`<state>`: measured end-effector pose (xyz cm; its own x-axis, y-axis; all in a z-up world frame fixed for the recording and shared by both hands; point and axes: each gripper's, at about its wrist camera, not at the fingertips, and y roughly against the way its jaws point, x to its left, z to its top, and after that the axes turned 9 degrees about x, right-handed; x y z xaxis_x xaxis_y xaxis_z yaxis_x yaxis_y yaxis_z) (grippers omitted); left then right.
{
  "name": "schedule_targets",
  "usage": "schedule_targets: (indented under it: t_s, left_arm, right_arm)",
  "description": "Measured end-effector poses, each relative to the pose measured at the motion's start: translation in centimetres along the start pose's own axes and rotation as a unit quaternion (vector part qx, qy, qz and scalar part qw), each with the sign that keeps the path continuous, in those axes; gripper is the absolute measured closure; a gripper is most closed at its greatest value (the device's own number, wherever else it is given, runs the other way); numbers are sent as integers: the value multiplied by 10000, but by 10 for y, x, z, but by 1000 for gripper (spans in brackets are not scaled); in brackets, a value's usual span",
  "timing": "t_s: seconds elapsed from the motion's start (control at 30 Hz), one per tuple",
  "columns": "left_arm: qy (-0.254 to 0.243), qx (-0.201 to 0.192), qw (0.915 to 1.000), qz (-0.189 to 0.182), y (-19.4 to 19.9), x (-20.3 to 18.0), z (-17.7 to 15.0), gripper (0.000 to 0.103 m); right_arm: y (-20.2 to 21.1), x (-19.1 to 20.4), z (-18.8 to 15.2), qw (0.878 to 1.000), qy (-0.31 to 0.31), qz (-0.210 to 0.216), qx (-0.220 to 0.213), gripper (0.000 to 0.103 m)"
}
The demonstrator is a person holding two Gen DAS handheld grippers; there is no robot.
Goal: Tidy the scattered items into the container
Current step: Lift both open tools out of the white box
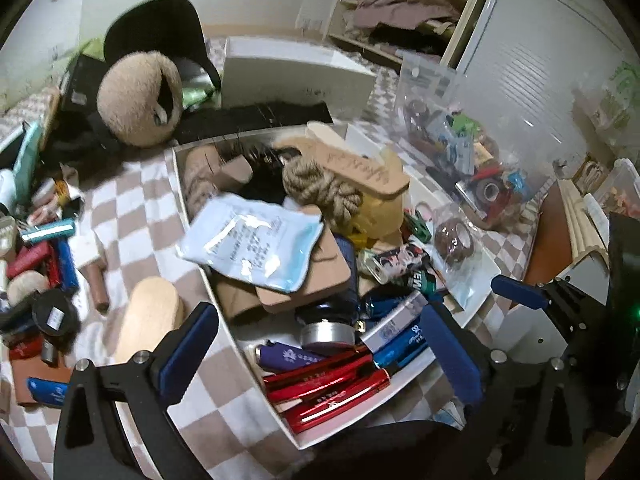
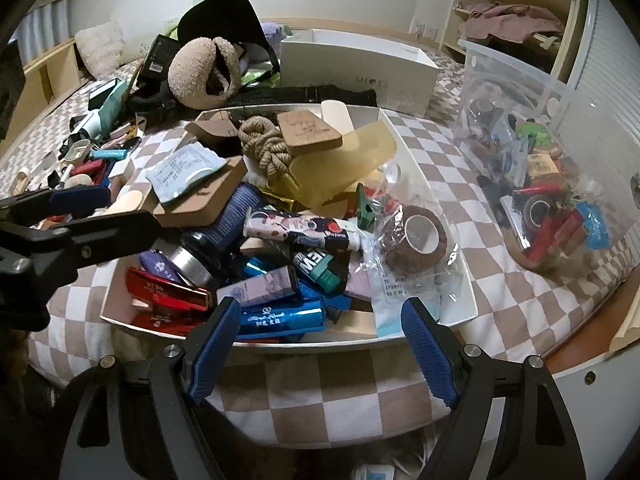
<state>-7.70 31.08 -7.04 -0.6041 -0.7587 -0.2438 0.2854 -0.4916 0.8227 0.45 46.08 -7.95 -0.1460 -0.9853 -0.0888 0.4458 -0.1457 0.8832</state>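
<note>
I'm holding both grippers w/ fingers spread and nothing between them. The left gripper [image 1: 320, 344] is hanging over the near end of the white tray [image 2: 468, 276], the right gripper [image 2: 320, 348] is sitting just in front of its near rim; prob. I'm parking them there to pick the next target.

The tray is already heaped: red lighters [image 1: 324, 388], a blue mask pack [image 1: 252, 240], a rope knot [image 1: 316, 188], and a bagged tape roll [image 2: 416, 240] riding the right edge.

Scattered items are still lying on the checkered bedding [image 2: 332, 396] to the left: a wooden insole [image 1: 148, 316] just beside the tray wall, plus a small-stuff pile [image 1: 36, 272] farther out.

Obstacles: the overfull tray, where things could slide off, and the tray wall btw. the left fingers and that insole. A clear bin [image 2: 536, 152] is standing to the right, well apart.
</note>
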Motion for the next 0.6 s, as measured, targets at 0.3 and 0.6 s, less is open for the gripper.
schedule_targets:
  t_s: [0.3, 0.6]
  left_arm:
    - [-70, -363, 9989, 286, 28, 15, -2, 0]
    - [200, -642, 9953, 694, 50, 43, -8, 0]
  right_arm:
    - [14, 6, 7, 9994, -192, 101, -273, 21]
    - [30, 19, 20, 9979, -286, 221, -532, 21]
